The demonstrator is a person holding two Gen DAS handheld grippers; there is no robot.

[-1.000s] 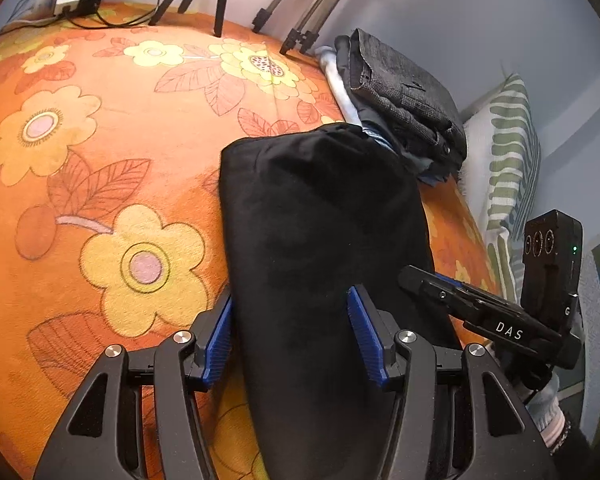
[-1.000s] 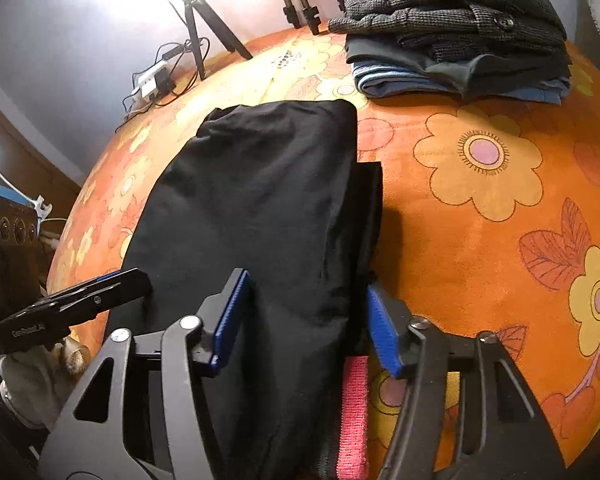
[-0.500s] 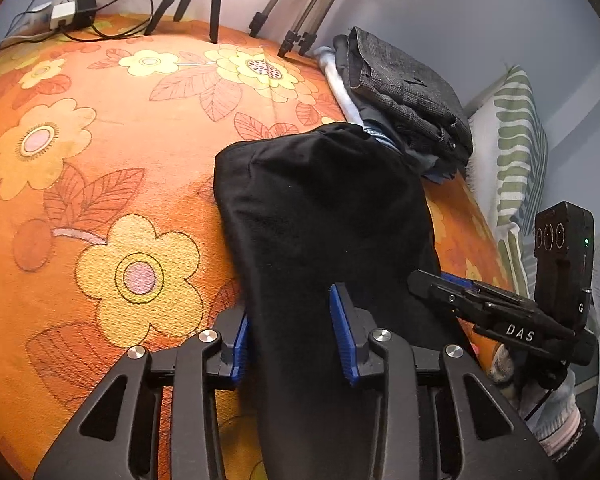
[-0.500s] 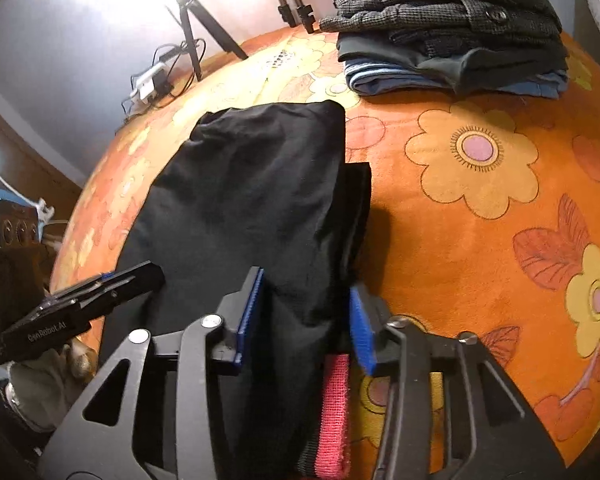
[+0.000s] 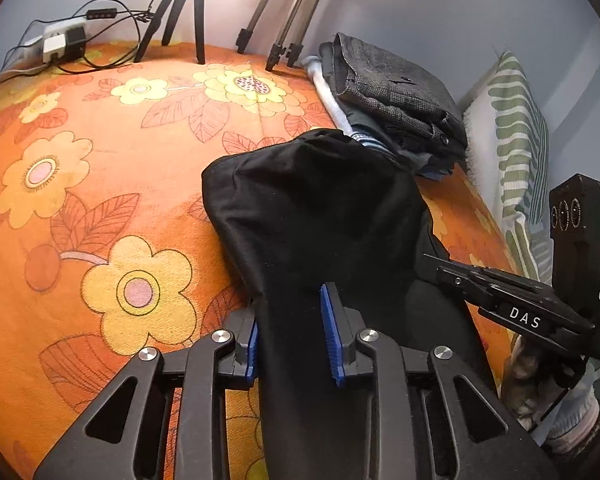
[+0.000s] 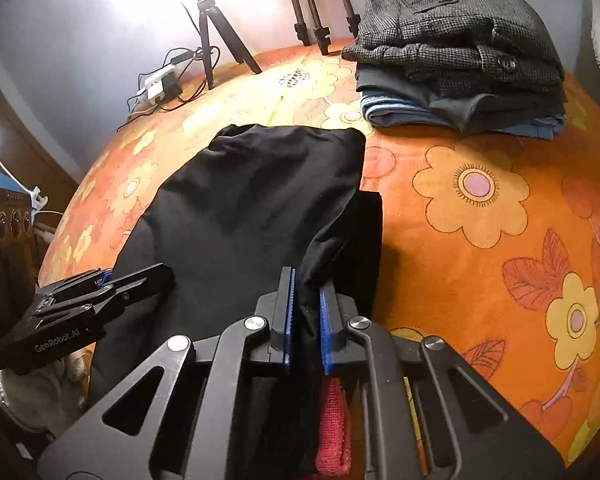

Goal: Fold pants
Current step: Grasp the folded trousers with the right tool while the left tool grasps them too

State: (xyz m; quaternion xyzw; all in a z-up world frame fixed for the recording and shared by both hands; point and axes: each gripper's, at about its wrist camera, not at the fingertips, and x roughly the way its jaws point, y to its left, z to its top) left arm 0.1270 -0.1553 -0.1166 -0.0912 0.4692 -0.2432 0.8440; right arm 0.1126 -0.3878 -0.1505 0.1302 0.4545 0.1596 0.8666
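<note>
At the bottom of the right wrist view we see our right gripper (image 6: 303, 316) with its blue pads (image 6: 288, 312) drawn almost together, pinching a bunched ridge of the black pants (image 6: 252, 204); its jaws have just been closing. A strip of red cloth (image 6: 333, 428) shows below the pads, under the black fabric. In the left wrist view our left gripper (image 5: 290, 332) sits at the bottom centre, its jaws narrowed and just closing further, with a fold of the pants (image 5: 319, 208) filling the gap between the blue pads (image 5: 331, 336), which press against it. The pants lie folded lengthwise across the orange flowered bedspread (image 5: 80, 200), running from both grippers up to mid-frame. Beyond them, at the upper right, a stack of folded clothes (image 6: 459, 52) rests on the bedspread. Tripod legs (image 5: 180, 12) and a power strip (image 5: 60, 42) stand along the wall at the top.
</note>
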